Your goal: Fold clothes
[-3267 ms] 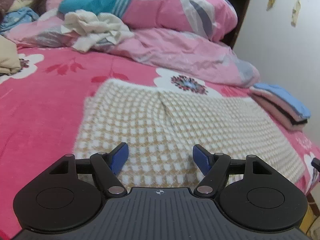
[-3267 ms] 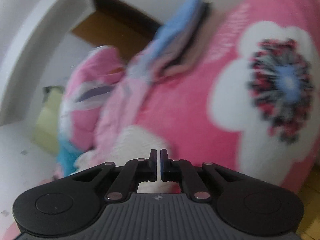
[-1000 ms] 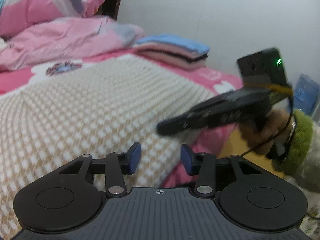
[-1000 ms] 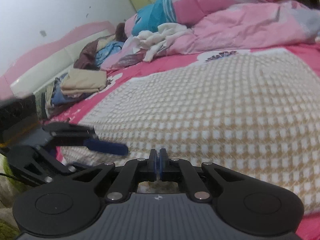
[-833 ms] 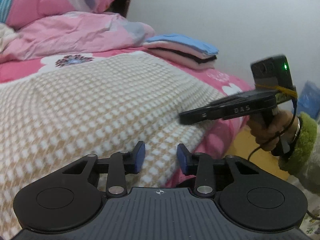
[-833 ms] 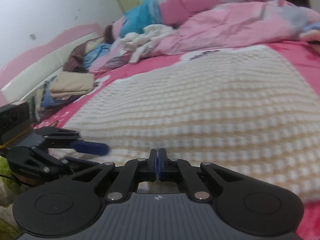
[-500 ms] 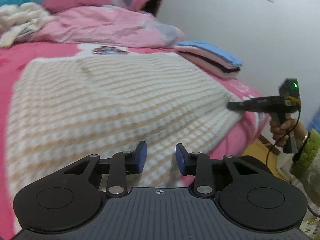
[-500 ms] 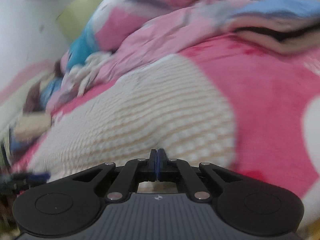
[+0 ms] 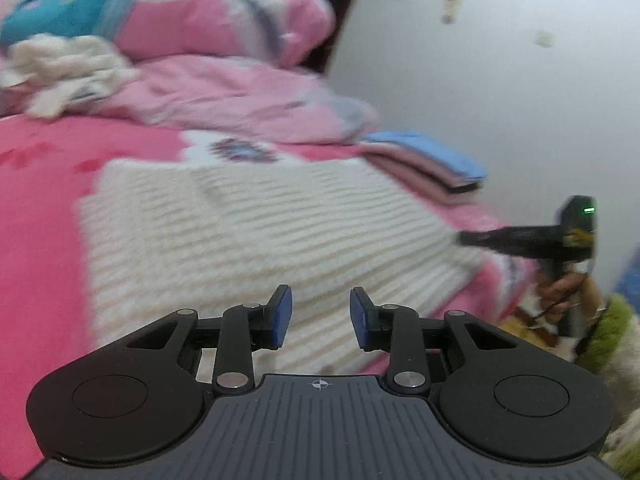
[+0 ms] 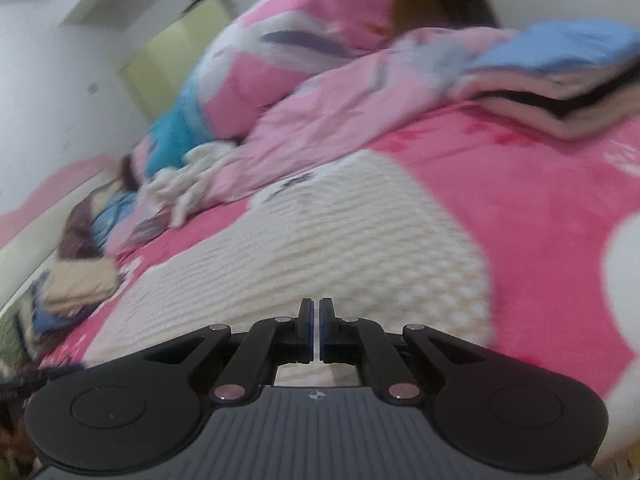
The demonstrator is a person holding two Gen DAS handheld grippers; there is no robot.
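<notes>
The left tool point(image 9: 320, 317) hangs part open and empty, the right tool point(image 10: 316, 330) is clenched on nothing, and one checked garment point(image 9: 248, 224) lies flat on the bed point(image 9: 36, 208)

Right gripper point(image 10: 319, 330) is sitting with its 2 jaws pressed together, empty, over the checkered cream garment point(image 10: 340, 248) lying flat on the pink bedspread point(image 10: 532, 208); folded clothes stack point(image 10: 560, 76) is lying top right, all blurred.
</notes>
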